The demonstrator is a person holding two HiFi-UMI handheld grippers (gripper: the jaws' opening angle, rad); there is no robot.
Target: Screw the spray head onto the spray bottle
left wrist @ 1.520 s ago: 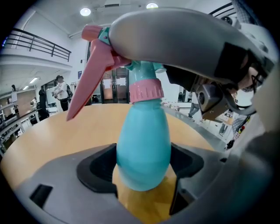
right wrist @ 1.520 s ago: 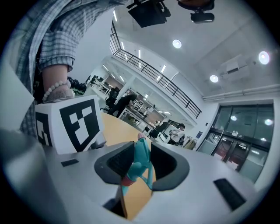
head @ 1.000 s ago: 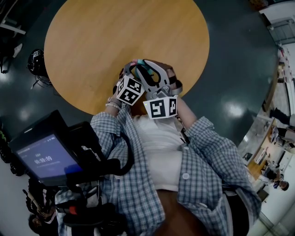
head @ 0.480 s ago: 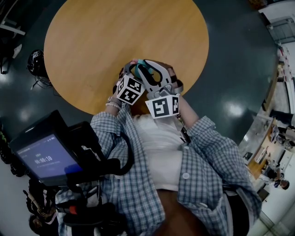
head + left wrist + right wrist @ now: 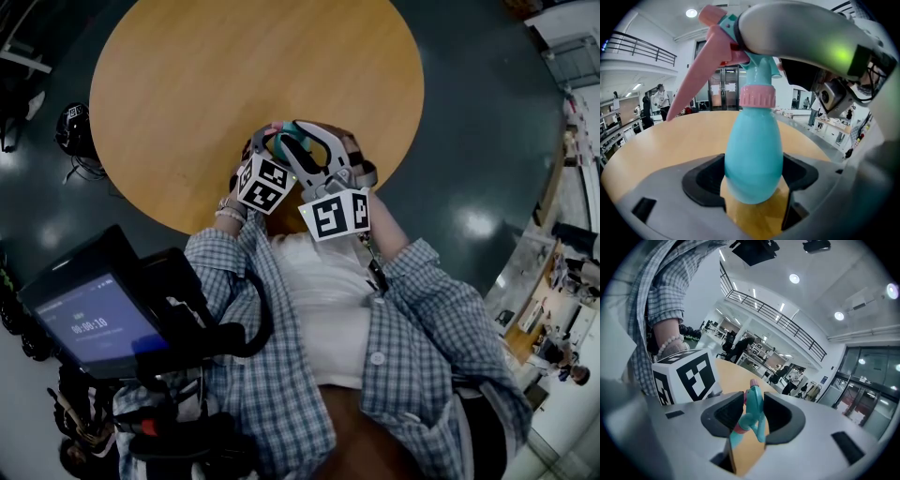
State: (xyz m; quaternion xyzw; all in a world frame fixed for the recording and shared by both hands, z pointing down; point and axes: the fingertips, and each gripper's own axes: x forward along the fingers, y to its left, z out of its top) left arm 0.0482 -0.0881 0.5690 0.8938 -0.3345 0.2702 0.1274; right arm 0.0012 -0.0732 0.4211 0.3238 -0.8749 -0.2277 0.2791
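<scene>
The left gripper (image 5: 753,180) is clamped tight on the belly of the teal spray bottle (image 5: 753,140), held upright at the near edge of the round wooden table (image 5: 187,84). The pink-and-teal spray head (image 5: 719,44) sits on the bottle's neck, pinched in the right gripper (image 5: 751,420), whose jaws have just eased slightly wider around it.

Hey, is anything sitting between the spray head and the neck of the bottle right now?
Nothing visible. The spray head already sits on the spray bottle neck, pink collar at the joint. The left tool grips the bottle's body, and the right tool clamps the head.
</scene>
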